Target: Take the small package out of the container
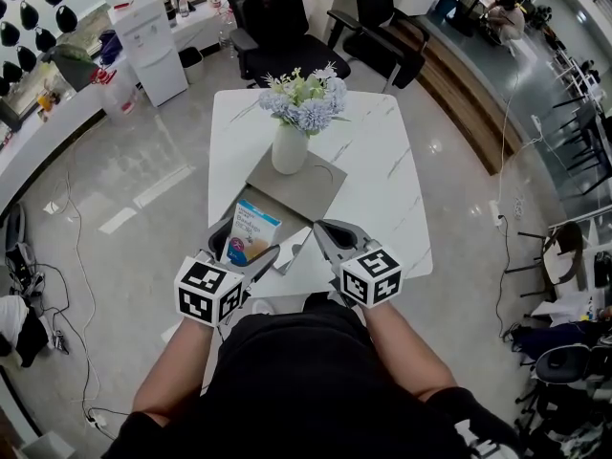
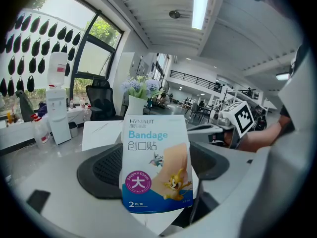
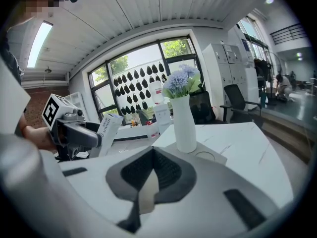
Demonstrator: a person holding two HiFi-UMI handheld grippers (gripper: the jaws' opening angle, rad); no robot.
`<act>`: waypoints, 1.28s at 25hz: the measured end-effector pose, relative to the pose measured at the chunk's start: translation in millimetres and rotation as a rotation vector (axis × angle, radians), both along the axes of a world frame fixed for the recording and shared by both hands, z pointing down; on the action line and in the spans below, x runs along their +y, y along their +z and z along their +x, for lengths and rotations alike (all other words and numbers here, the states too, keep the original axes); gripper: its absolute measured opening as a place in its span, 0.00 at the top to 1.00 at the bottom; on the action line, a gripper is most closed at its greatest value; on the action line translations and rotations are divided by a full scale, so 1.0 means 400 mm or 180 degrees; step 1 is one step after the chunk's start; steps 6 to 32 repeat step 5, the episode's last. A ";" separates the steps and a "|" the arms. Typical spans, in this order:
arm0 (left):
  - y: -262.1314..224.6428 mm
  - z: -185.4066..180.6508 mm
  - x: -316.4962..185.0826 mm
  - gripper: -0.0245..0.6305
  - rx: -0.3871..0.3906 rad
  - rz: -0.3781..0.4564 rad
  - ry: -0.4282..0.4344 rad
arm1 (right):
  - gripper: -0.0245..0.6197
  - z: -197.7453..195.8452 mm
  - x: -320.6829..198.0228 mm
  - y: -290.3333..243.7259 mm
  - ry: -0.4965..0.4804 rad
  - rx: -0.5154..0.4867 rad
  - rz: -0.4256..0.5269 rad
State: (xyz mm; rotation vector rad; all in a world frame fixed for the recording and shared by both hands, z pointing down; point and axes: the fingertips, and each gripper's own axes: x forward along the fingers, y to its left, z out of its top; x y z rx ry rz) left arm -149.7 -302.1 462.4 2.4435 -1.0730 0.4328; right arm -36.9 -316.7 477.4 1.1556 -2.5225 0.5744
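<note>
My left gripper [image 1: 247,249] is shut on a white and blue bandage box [image 1: 252,232], held upright over the near edge of the table. That box [image 2: 156,162] fills the middle of the left gripper view, pinched between the two dark pads. To its right my right gripper [image 1: 321,237] is shut on a thin pale small package [image 3: 147,192] that stands edge-on between its pads. A white piece [image 1: 291,254] lies between the two grippers in the head view. From the right gripper view, the left gripper [image 3: 74,133] and its box [image 3: 109,129] appear at the left, apart from the package.
A white vase [image 1: 289,147] of pale blue flowers stands on a grey mat [image 1: 308,189] in the middle of the white marble table [image 1: 382,161]. Black office chairs [image 1: 282,27] stand beyond the table. A water dispenser [image 1: 153,41] is at the far left.
</note>
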 end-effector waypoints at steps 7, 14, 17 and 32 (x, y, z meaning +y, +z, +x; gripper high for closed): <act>0.000 0.004 -0.005 0.32 -0.0010 -0.0015 -0.0002 | 0.96 0.006 -0.006 0.001 0.0004 -0.0010 -0.0018; 0.000 0.004 -0.005 0.32 -0.0010 -0.0015 -0.0002 | 0.96 0.006 -0.006 0.001 0.0004 -0.0010 -0.0018; 0.000 0.004 -0.005 0.32 -0.0010 -0.0015 -0.0002 | 0.96 0.006 -0.006 0.001 0.0004 -0.0010 -0.0018; 0.000 0.004 -0.005 0.32 -0.0010 -0.0015 -0.0002 | 0.96 0.006 -0.006 0.001 0.0004 -0.0010 -0.0018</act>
